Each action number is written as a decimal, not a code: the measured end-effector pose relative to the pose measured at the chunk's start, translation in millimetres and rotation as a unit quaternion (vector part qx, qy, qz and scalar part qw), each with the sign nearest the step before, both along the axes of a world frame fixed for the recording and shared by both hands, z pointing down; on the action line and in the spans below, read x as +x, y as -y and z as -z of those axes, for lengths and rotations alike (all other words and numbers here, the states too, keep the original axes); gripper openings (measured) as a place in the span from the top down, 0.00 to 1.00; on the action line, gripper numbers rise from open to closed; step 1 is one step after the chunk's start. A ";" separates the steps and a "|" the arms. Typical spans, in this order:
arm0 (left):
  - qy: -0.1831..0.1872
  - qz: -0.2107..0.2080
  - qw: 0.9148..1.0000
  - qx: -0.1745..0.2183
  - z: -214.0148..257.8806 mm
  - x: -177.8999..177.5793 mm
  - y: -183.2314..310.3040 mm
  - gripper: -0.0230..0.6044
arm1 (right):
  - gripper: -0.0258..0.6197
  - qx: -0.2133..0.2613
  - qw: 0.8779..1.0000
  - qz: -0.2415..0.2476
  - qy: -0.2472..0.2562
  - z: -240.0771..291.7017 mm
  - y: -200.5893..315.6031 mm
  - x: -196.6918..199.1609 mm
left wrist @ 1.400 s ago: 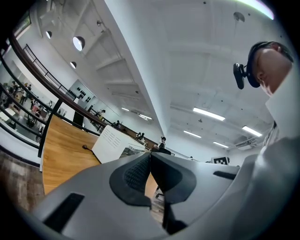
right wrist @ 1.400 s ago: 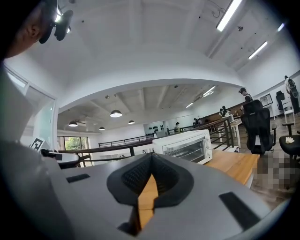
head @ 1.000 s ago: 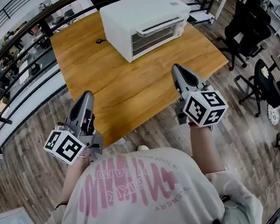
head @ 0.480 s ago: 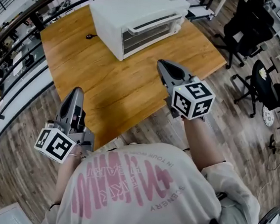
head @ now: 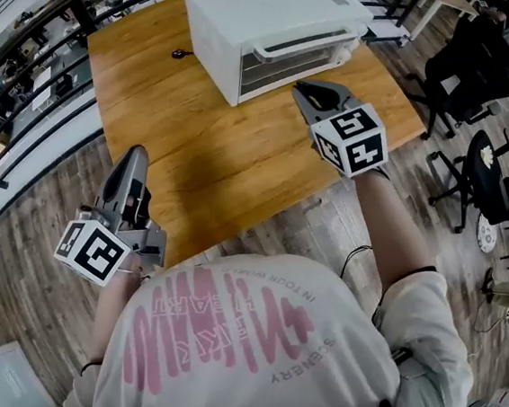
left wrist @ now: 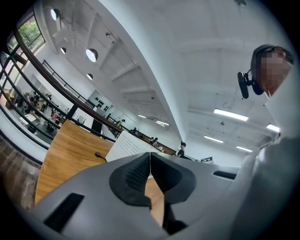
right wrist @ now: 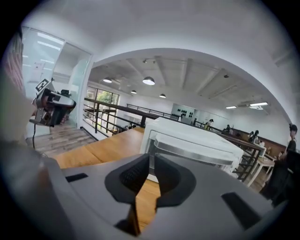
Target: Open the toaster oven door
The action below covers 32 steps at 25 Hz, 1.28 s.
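While the toaster oven door (head: 282,66) is shut, the right gripper (head: 315,91) hovers near it.
Oven at the wooden table's (head: 196,156) far end. Right jaws, just opening to an empty slit, should widen, clamp the handle's (head: 300,45) middle, then pull down evenly. Left gripper (head: 133,154), clenched on nothing, hangs by the near edge.

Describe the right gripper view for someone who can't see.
A white toaster oven, door shut, sits on a wooden table ahead of the right gripper. Its jaws have just been opening slightly, nothing between them.
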<state>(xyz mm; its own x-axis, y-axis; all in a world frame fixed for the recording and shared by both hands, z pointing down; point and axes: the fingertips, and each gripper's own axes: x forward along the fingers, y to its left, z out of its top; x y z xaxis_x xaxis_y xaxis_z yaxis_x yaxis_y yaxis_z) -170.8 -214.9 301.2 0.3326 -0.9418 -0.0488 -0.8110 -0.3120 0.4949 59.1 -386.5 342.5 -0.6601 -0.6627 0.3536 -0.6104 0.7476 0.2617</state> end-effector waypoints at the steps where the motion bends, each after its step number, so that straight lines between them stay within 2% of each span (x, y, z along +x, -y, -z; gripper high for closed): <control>1: 0.001 0.004 1.000 0.001 0.8 -2.1 -0.8 0.93 | 0.88 0.007 1.000 0.009 -0.016 1.3 5.7 -3.7; 6: 0.008 0.016 1.000 0.005 4.0 -7.8 -4.7 0.93 | 0.79 0.053 0.991 0.050 -0.111 7.7 32.0 -22.9; 13: 0.010 0.031 0.999 -0.001 0.1 -17.1 -9.0 0.93 | 0.73 0.111 0.957 0.082 -0.254 -5.6 65.6 -38.0; 17: 0.010 0.042 0.999 -0.002 -1.4 -24.2 -12.4 0.93 | 0.72 0.127 0.940 0.097 -0.302 -13.2 72.2 -43.6; 22: 0.006 0.045 0.999 -0.006 -3.9 -27.7 -10.8 0.93 | 0.69 0.136 0.928 0.107 -0.330 -17.4 77.4 -50.9; 25: 0.004 0.044 0.999 -0.007 -5.7 -27.3 -9.0 0.93 | 0.68 0.132 0.931 0.107 -0.323 -19.4 78.4 -52.8; 29: 0.003 0.045 0.999 -0.008 -8.0 -29.1 -9.8 0.93 | 0.67 0.120 0.951 0.096 -0.269 -17.3 77.6 -53.6; 32: 0.003 0.047 0.999 -0.007 -7.0 -31.2 -9.4 0.93 | 0.67 0.118 0.959 0.087 -0.242 -16.5 78.7 -53.7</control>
